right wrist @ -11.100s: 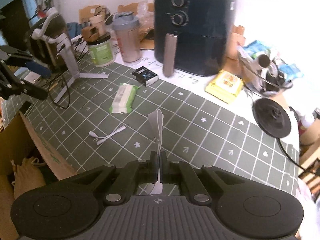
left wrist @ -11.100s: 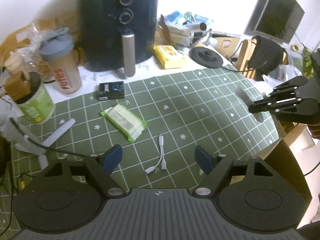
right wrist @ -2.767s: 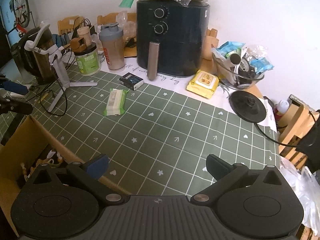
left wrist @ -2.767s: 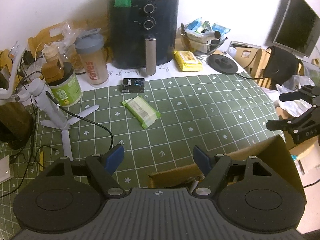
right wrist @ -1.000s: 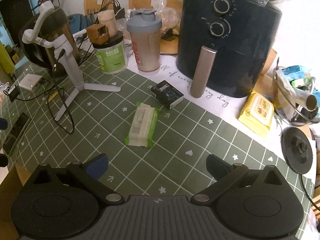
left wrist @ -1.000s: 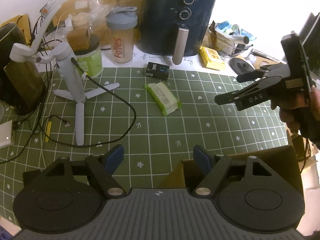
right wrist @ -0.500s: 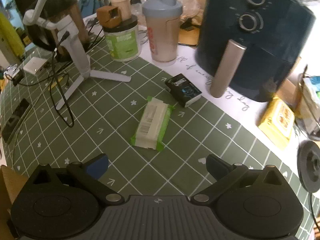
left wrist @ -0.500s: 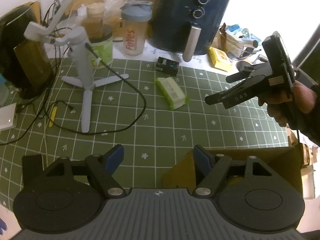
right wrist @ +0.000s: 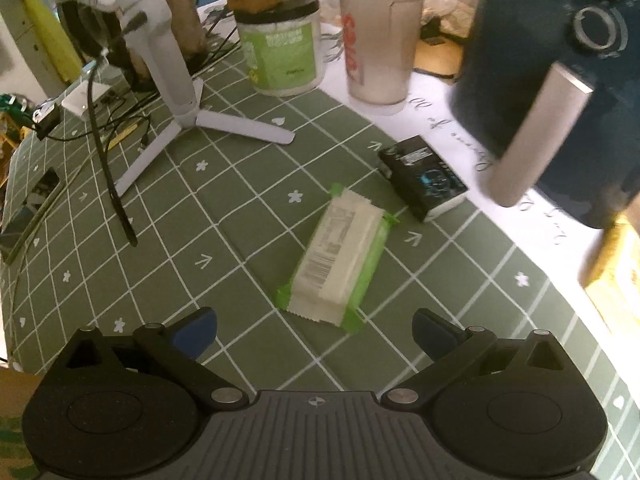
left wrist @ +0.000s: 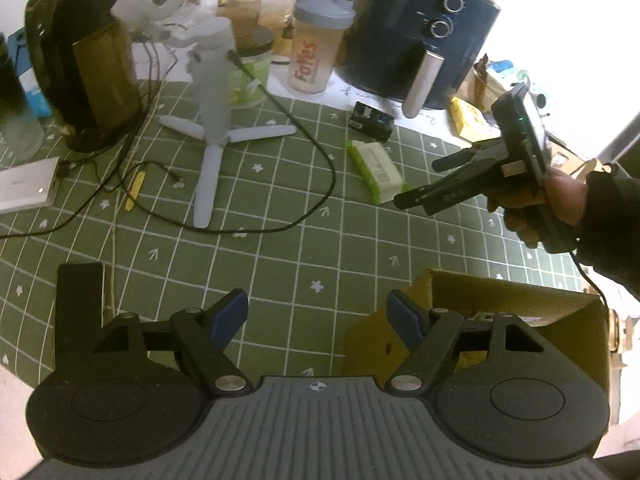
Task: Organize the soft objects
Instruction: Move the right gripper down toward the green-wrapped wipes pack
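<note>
Green grid-print table mat [left wrist: 280, 264] w/ stars & hearts, white wall [left wrist: 560, 12] behind, bright light top right.

green-and-white wipes pack [right wrist: 340, 256], green white-gridded mat [right wrist: 224, 208], navy air fryer [left wrist: 420, 40]

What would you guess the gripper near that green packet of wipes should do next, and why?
Probably lower the right gripper a little further so its open fingers straddle the green wipes packet, then close. The packet lies flat on the green mat just ahead of the fingertips, untouched, and nothing is between them yet. The cardboard box sits nearby, seemingly the destination.
</note>
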